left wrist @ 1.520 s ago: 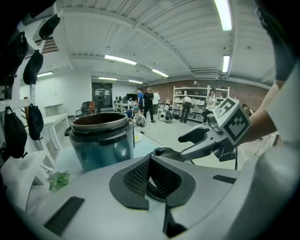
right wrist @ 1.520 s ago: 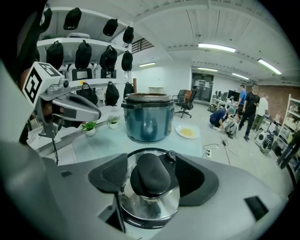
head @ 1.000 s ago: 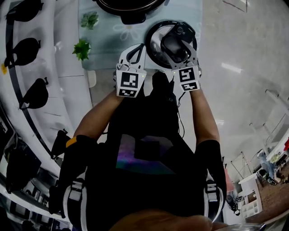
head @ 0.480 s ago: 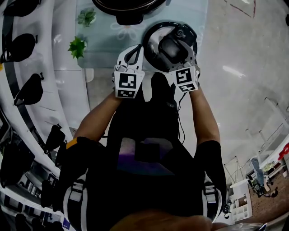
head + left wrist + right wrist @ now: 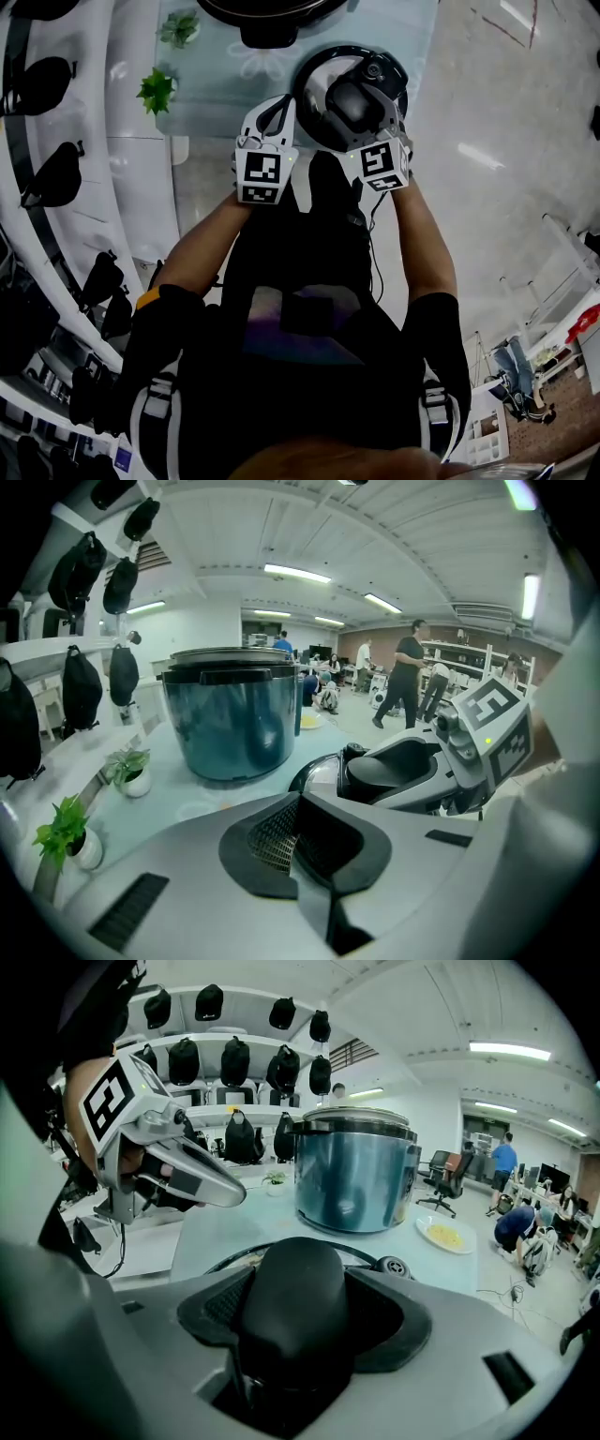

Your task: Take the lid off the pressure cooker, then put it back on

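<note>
Holding round black lid (image 5: pixel 317 82) level by domed handle (image 5: pixel 300 1302), right gripper (image 5: pixel 367 117) clamped, left gripper (image 5: pixel 302 847) closed empty, aligning over far steel pot (image 5: pixel 356 1171).

Pale worktop (image 5: pixel 216 84) at 12 o'clock. White curved shelving (image 5: pixel 141 206) at 9 o'clock, with black bags (image 5: pixel 56 173) hung along it. Glossy grey floor (image 5: pixel 487 187) at 3 o'clock. Ceiling strip lights (image 5: pixel 295 573) lit. Open hall beyond: people (image 5: pixel 405 682) and office chair (image 5: pixel 453 1180).

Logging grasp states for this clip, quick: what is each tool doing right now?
Left tool: closed, nothing between its jaws.
Right tool: closed on the pressure cooker lid's black handle.
</note>
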`<act>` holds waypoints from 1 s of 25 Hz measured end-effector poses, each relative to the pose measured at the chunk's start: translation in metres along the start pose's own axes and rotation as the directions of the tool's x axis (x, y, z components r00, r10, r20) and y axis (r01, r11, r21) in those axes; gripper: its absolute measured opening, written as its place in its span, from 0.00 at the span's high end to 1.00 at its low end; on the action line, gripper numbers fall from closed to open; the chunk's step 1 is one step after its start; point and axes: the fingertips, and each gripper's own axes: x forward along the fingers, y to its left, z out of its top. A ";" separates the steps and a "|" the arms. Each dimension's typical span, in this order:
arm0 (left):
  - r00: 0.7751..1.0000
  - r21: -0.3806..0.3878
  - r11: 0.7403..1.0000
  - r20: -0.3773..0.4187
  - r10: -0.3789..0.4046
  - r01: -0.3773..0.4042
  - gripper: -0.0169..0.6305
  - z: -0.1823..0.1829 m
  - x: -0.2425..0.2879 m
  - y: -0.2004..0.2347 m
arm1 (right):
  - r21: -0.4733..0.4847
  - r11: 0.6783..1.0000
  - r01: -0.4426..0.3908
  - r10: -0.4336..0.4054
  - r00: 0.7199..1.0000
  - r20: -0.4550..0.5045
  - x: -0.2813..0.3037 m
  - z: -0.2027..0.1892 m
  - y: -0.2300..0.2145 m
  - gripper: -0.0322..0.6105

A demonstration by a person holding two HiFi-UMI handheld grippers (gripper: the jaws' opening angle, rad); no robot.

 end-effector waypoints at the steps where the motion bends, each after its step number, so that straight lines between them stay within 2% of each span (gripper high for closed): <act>1: 1.000 -0.002 1.000 0.000 0.002 -0.002 0.96 0.000 0.000 0.000 | -0.001 1.000 -0.001 0.001 1.000 0.001 0.000 0.000 0.000 0.46; 15: 1.000 0.006 1.000 0.015 0.011 -0.011 0.96 0.008 -0.008 0.002 | 0.024 1.000 0.010 -0.009 0.999 -0.031 -0.001 -0.001 -0.001 0.49; 20: 1.000 0.005 1.000 0.029 0.012 -0.012 0.96 0.013 -0.014 0.006 | 0.033 0.999 -0.011 0.013 0.999 -0.051 -0.004 0.002 -0.003 0.50; 25: 0.999 0.000 1.000 0.052 0.005 -0.005 0.96 0.024 -0.024 0.009 | 0.071 0.997 -0.011 0.014 0.999 -0.046 -0.019 0.010 -0.006 0.50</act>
